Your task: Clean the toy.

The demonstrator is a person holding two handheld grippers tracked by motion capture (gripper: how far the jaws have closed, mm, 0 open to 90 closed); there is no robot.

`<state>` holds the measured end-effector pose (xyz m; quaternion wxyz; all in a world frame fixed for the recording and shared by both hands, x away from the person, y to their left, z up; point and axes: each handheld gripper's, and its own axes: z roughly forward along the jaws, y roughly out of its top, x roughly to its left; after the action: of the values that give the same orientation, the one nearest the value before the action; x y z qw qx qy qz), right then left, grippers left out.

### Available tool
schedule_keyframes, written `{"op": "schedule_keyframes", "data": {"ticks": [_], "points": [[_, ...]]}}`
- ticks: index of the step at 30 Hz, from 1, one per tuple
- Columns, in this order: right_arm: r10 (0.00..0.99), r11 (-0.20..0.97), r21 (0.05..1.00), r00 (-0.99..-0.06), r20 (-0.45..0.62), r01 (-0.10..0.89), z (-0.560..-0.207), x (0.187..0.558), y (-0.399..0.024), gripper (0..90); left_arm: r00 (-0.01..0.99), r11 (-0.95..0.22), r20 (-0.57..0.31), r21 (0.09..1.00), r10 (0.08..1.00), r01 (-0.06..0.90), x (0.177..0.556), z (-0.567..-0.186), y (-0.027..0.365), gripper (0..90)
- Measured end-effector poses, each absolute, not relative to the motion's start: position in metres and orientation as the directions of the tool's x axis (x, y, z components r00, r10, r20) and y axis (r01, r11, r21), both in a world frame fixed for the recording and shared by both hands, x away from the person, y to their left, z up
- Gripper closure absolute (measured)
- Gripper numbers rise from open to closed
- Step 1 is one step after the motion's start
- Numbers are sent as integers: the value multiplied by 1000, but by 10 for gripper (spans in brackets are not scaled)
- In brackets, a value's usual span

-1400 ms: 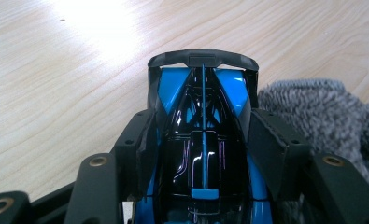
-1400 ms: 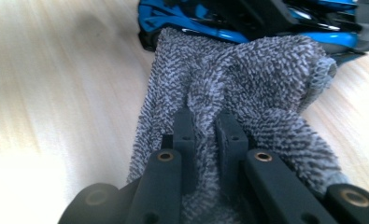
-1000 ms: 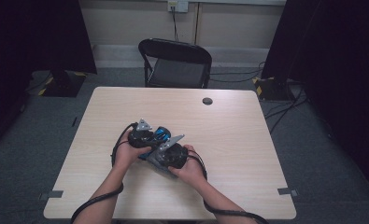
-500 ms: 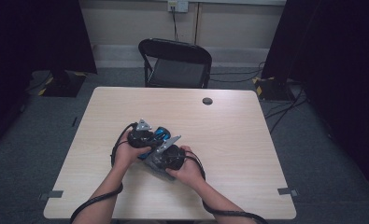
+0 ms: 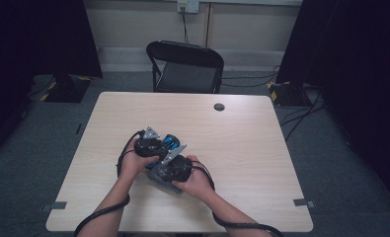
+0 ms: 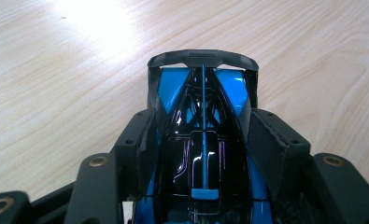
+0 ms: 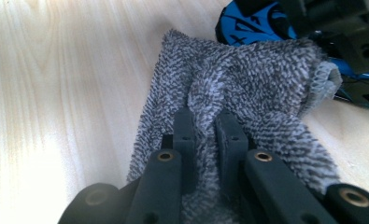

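Note:
A blue and black toy race car [image 6: 203, 140] sits between the jaws of my left gripper [image 6: 203, 135]. Its fingers [image 6: 138, 140] press on the car's two sides, just above the wooden table [image 6: 56, 84]. My right gripper [image 7: 204, 123] is shut on a bunched fold of grey terry cloth [image 7: 247, 79]. The cloth's far end lies against the car [image 7: 257, 21]. In the high view both hands meet near the table's middle, with the left gripper [image 5: 153, 143], the car [image 5: 169, 143] and the right gripper [image 5: 175, 168] over the cloth [image 5: 159, 178].
A small black round disc [image 5: 219, 106] lies near the table's far edge. A black folding chair [image 5: 185, 66] stands behind the table [image 5: 261, 163]. Cables trail from both grippers off the near edge, and dark curtains flank the room.
The right gripper with the cloth has shifted very slightly to the left against the car. The left gripper has stayed in place.

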<state>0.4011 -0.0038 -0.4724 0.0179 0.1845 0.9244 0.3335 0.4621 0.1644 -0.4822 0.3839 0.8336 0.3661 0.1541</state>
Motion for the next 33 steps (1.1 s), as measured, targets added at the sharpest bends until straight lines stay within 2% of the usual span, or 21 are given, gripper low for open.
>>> {"op": "schedule_keyframes", "data": {"ticks": [22, 33], "points": [[232, 716, 651, -965, 120, 253, -464, 390, -2, 811, 684, -433, -21, 760, 729, 485, 459, -483, 167, 431], [265, 697, 667, -959, 102, 264, -443, 396, -32, 812, 687, -436, -20, 759, 726, 484, 461, -483, 167, 431]]}}
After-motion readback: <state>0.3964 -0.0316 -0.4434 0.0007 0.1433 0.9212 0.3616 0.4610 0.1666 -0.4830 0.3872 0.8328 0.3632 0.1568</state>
